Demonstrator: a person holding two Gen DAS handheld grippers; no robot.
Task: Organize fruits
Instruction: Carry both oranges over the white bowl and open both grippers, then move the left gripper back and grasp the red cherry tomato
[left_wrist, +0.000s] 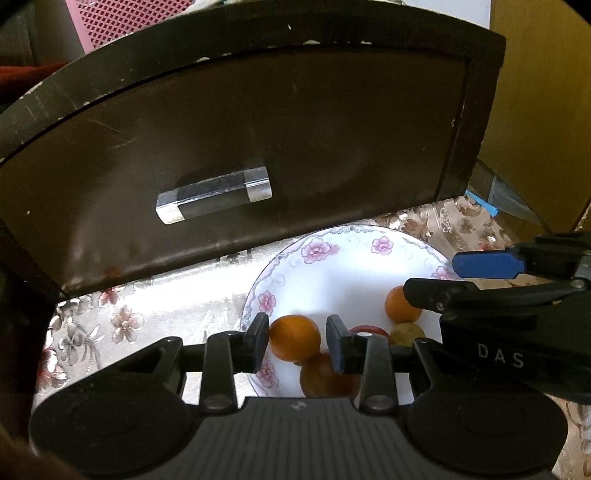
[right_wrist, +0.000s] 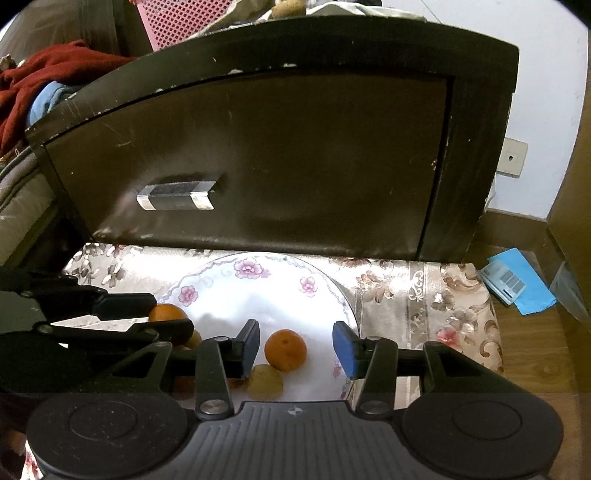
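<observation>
**A:** Starting with the biggest?

**B:** Faced a dark cabinet (left_wrist: 295, 129) straight ahead of both tongs, with a handle (left_wrist: 214, 195) on its front. Found a flowered tablecloth (right_wrist: 406, 291) beneath them, and a white plate (right_wrist: 258, 295) right below the tips.

**A:** And the tongs themselves?

**B:** Found the left tongs (left_wrist: 297, 338) at a narrow gap, bracketing the big orange (left_wrist: 294, 332) on both sides. Could not tell whether pinched or only straddled. Found the right tongs (right_wrist: 298, 349) spread wide around the small orange (right_wrist: 285, 350), with clear space left on the right-hand side.

**A:** Anything smaller?

**B:** Spotted a yellow fruit (right_wrist: 266, 382) just beneath the right tongs, near the small orange. Also caught a red fruit (left_wrist: 369, 328) half hidden behind the right finger of the left tongs. Saw all of it lying on the plate.

**A:** Which step, then?

**B:** Looked like the pick-up, with one orange lined up per tongs. Probably called next for closing squarely on the widest part of each orange, then lifting straight up without nudging the neighbours. Round fruit, so likely to roll under an off-centre squeeze. Could not make out any place for putting the fruit.
</observation>
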